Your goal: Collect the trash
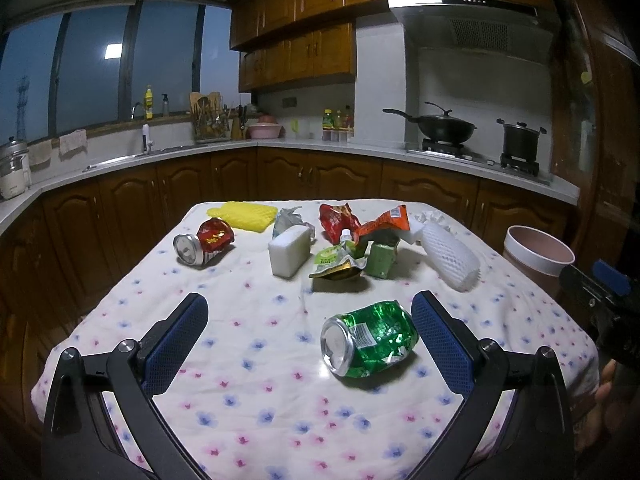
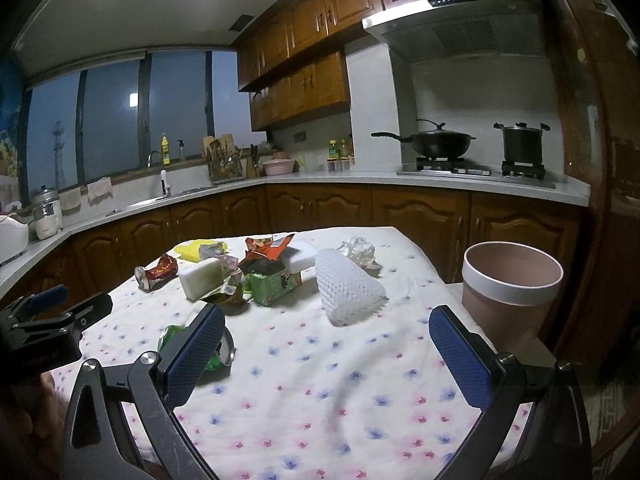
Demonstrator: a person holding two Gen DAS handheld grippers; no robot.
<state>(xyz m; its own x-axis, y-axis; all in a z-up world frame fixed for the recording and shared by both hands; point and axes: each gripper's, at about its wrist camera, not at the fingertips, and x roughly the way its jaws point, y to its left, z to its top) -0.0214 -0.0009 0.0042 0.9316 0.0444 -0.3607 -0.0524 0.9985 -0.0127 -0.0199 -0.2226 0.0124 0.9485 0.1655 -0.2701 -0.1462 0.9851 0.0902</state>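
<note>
We've got both the left gripper point(image 1: 310, 322) and right gripper point(image 2: 326, 340) spread wide and empty, and the crushed green aluminium can point(image 1: 370, 338) lying just inside our left gripper's right finger looks light, springy and slick, so we'd pinch across its dented middle.

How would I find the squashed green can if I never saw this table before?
Look at the flowery table in the kitchen. The green can lies alone on its side at the near edge, away from the pile. It is shiny green and dented; the other can is red, farther back on the left.
</note>
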